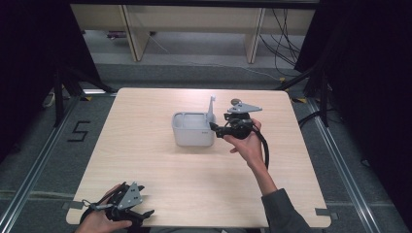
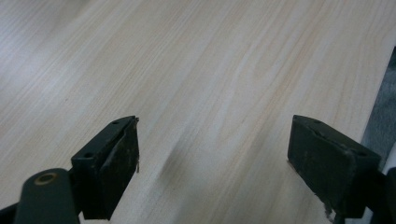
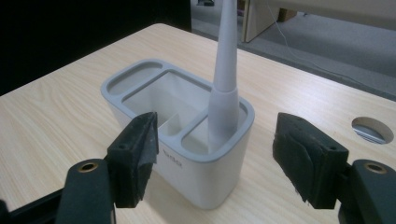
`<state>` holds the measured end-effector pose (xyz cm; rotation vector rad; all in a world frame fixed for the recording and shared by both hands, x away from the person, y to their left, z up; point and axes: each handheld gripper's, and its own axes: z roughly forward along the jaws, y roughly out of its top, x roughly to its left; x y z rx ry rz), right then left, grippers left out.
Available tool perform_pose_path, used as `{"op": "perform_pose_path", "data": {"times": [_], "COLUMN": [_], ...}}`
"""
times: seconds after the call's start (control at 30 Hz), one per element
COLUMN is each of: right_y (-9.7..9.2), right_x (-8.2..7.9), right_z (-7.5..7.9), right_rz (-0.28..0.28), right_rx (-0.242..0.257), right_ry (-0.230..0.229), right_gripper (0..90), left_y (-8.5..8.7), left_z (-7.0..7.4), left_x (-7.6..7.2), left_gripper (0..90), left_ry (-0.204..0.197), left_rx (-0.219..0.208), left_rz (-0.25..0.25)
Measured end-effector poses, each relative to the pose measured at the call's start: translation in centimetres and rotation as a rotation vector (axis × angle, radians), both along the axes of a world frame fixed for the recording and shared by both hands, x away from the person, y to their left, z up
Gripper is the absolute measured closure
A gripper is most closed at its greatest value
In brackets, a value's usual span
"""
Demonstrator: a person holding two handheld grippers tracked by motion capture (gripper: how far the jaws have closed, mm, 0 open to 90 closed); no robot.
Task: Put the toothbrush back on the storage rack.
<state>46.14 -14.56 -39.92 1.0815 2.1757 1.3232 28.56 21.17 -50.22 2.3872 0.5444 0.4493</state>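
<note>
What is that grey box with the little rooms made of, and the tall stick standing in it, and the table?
The grey box with compartments looks like matte moulded plastic: smooth walls, rounded corners, soft sheen. The tall pale grey tapered stick standing in its narrow end compartment seems to be the same kind of plastic, smooth and even in colour. The light table shows wood grain lines, so wood or a wood-look laminate; which one is hard to tell.

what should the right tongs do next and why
Probably back straight away from the holder. The right tongs stand open with the pads clear of the grey utensil handle, which already stands upright in the holder's end compartment, so it looks placed.
</note>
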Motion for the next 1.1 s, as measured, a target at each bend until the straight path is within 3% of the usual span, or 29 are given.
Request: {"op": "perform_pose_path", "data": {"times": [0.23,0.3,0.37,0.53,0.77,1.1], "right_y": [-0.9,-1.2,-1.3,-1.9,-2.5,-3.2], "right_x": [-0.4,-0.9,-0.9,-1.4,-1.9,-3.6], "right_z": [-0.1,-0.2,-0.4,-0.6,-0.9,-1.7], "right_rz": [0.009,-0.011,-0.011,-0.013,-0.003,-0.011], "right_rx": [-0.016,-0.014,-0.017,-0.025,-0.033,-0.022], "right_ry": [-0.018,0.01,-0.015,0.013,0.003,0.035], "right_gripper": [31.7,31.5,31.5,30.9,30.5,29.9], "left_y": [0.0,0.0,0.0,0.0,0.0,0.0], "left_z": [0.0,0.0,0.0,0.0,0.0,0.0], "left_x": [0.0,0.0,0.0,-0.1,0.0,0.0], "left_gripper": [16.4,16.4,16.3,16.4,16.4,16.4], "left_ry": [-0.001,-0.001,-0.001,-0.001,-0.001,-0.001], "left_rx": [0.002,0.003,0.003,0.002,0.003,0.005], "left_rz": [0.0,0.0,0.0,-0.001,0.0,0.001]}}
